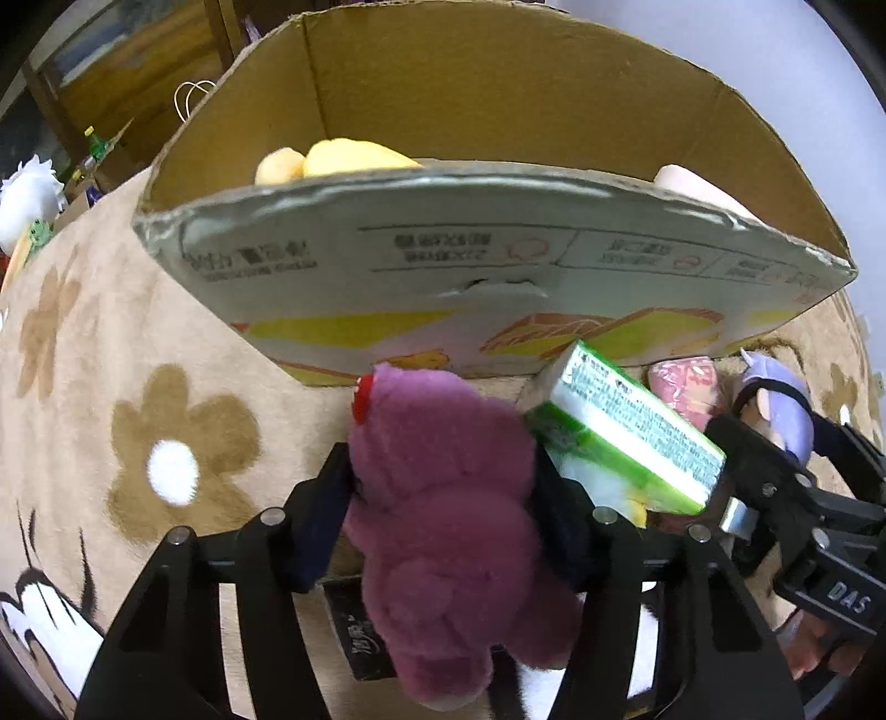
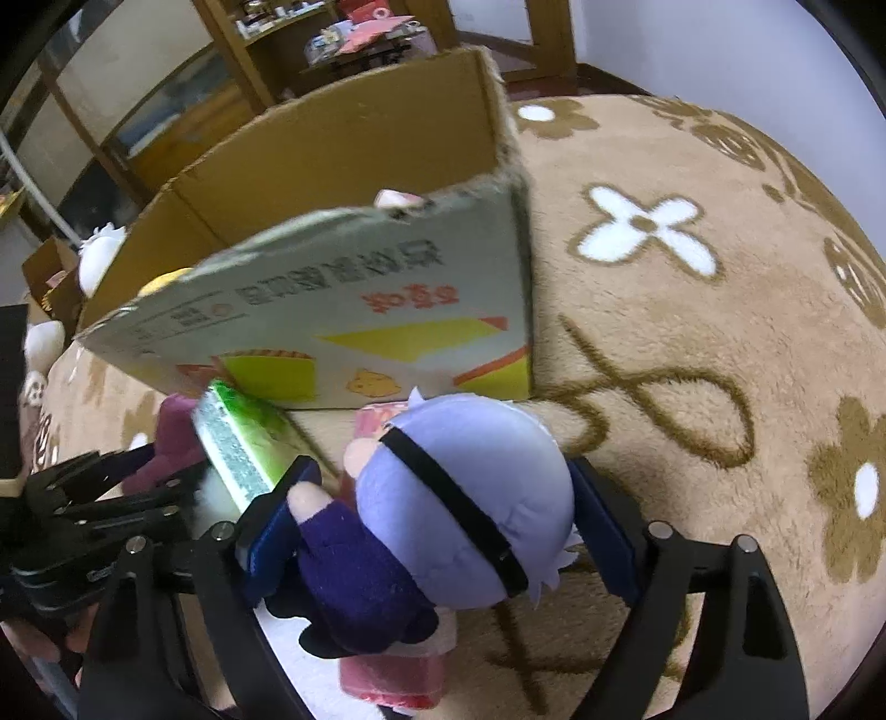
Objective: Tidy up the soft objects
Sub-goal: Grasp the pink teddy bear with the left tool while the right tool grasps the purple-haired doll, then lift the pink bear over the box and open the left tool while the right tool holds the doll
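Note:
My left gripper (image 1: 443,487) is shut on a purple plush bear (image 1: 443,498), held above the rug just in front of an open cardboard box (image 1: 498,260). My right gripper (image 2: 443,498) is shut on a lavender-haired plush doll (image 2: 459,487) with a black band and dark purple clothes; the doll also shows in the left wrist view (image 1: 775,410). The box (image 2: 343,310) holds a yellow plush (image 1: 343,160) and a pale plush (image 1: 698,188). A green and white carton (image 1: 626,426) lies between the grippers, also in the right wrist view (image 2: 243,443).
A tan rug with flower patterns (image 2: 692,332) covers the floor. A pink wrapped packet (image 1: 686,387) lies by the box front, under the doll. Wooden shelving (image 2: 332,33) and a white plush (image 1: 27,194) stand beyond the rug at back left.

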